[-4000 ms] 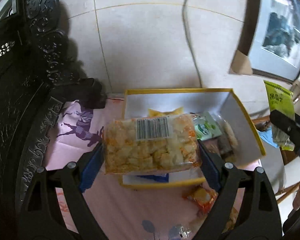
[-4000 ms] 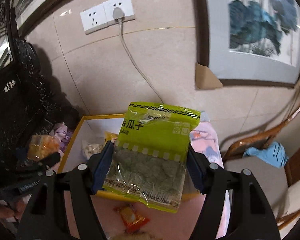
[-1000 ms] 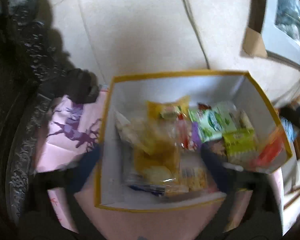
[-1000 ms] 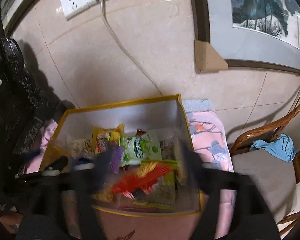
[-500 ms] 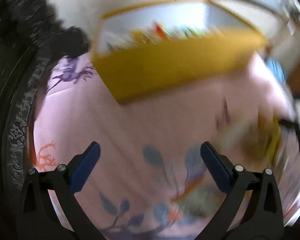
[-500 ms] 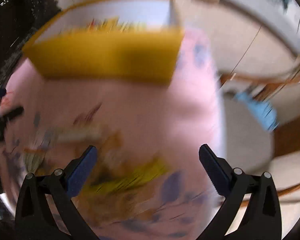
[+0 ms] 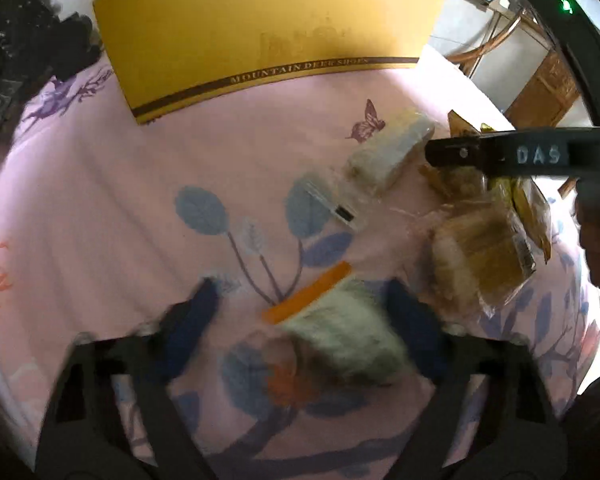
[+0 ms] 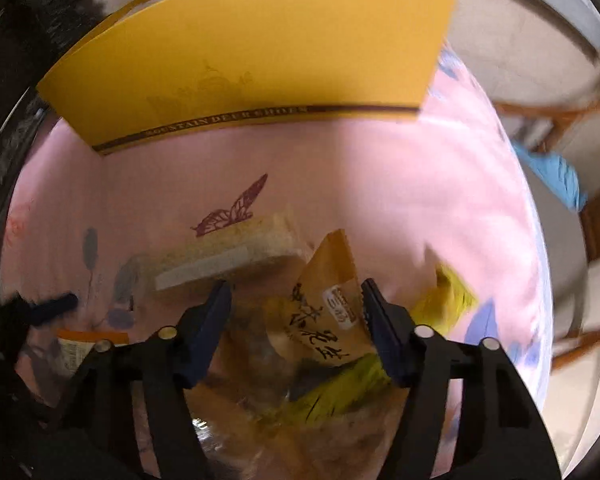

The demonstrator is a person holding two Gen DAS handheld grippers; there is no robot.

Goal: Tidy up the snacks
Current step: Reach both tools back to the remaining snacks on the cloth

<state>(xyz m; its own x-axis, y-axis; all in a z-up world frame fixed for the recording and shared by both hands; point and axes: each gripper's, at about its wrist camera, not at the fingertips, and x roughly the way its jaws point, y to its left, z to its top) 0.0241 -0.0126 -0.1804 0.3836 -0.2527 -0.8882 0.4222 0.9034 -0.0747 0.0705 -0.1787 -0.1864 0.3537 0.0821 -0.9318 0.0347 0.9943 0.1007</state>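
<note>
Closing tongs (image 7: 300, 312) (image 8: 296, 300) around snack packets (image 7: 340, 340) (image 8: 324, 316)

Left claw (image 7: 300, 312) blurred — box (image 7: 260, 32) contents hidden.

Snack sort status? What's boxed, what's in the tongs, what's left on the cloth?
Done: can't tell; the yellow box shows only its outer wall. In hand: both tongs are closing, left tongs around a pale packet, right tongs around a tan packet; neither lifted yet. Left: a cake packet and more wrappers on the pink cloth.
</note>
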